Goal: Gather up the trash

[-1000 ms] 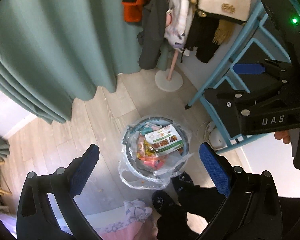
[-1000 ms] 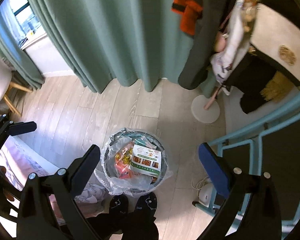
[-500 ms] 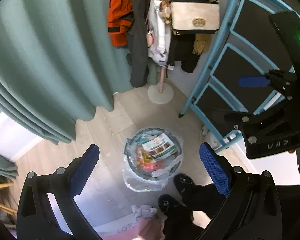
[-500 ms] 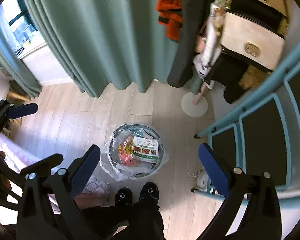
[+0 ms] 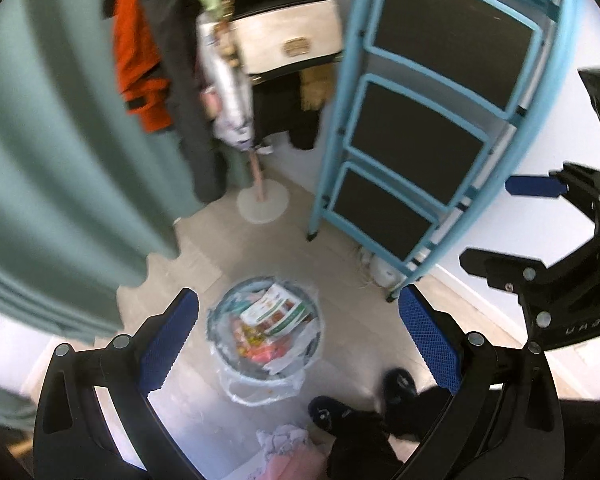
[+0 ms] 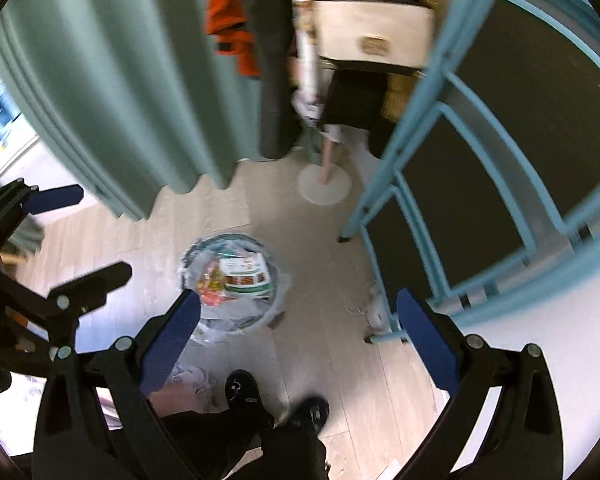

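Note:
A round trash bin [image 5: 220, 344] with a clear plastic liner stands on the wood floor far below, full of wrappers and a white-green food box [image 5: 274, 314]. It also shows in the right wrist view [image 6: 274, 308]. My left gripper [image 5: 300, 340] is open and empty, high above the bin. My right gripper [image 6: 298, 338] is open and empty, also high above the floor. Each gripper shows at the edge of the other's view: the right one [image 5: 540, 216] and the left one [image 6: 48, 236].
A blue step ladder [image 5: 420, 140] leans at the right. A coat stand [image 5: 260, 200] with clothes and a white bag stands behind the bin. A green curtain [image 5: 60, 160] hangs at the left. The person's black slippers [image 5: 360, 400] are below the bin.
Both grippers have risen and tilted up, so the bin looks smaller and lower in view. More of the ladder and hanging clothes shows. Both stay open.

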The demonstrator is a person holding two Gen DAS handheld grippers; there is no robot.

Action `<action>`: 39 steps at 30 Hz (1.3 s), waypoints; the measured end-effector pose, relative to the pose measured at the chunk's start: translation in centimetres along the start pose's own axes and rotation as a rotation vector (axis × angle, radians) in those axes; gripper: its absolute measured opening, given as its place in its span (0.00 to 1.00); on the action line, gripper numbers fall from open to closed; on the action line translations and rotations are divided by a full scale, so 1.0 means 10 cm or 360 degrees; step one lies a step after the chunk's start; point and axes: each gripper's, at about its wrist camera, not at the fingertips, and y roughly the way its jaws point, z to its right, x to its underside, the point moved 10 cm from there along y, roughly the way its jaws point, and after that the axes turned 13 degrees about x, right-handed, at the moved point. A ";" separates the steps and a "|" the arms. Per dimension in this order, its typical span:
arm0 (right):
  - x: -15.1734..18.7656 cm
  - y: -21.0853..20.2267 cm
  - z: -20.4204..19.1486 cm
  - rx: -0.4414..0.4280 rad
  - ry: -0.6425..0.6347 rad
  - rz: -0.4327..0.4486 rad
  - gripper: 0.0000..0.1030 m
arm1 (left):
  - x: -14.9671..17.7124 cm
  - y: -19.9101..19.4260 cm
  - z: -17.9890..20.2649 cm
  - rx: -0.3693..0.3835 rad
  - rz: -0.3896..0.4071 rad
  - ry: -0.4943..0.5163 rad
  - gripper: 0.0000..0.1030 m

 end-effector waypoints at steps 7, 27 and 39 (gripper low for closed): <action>0.43 -0.04 0.73 0.0162 0.0311 -0.0044 0.93 | -0.31 0.31 0.76 0.0165 -0.0048 0.0301 0.94; 2.72 -0.70 2.69 0.0542 0.1099 -0.0222 0.93 | -0.02 0.53 3.78 0.0580 -0.0163 0.0941 0.94; 5.03 -1.59 2.86 0.0882 0.1804 -0.0486 0.93 | 1.00 0.62 5.75 0.0973 -0.0372 0.1586 0.94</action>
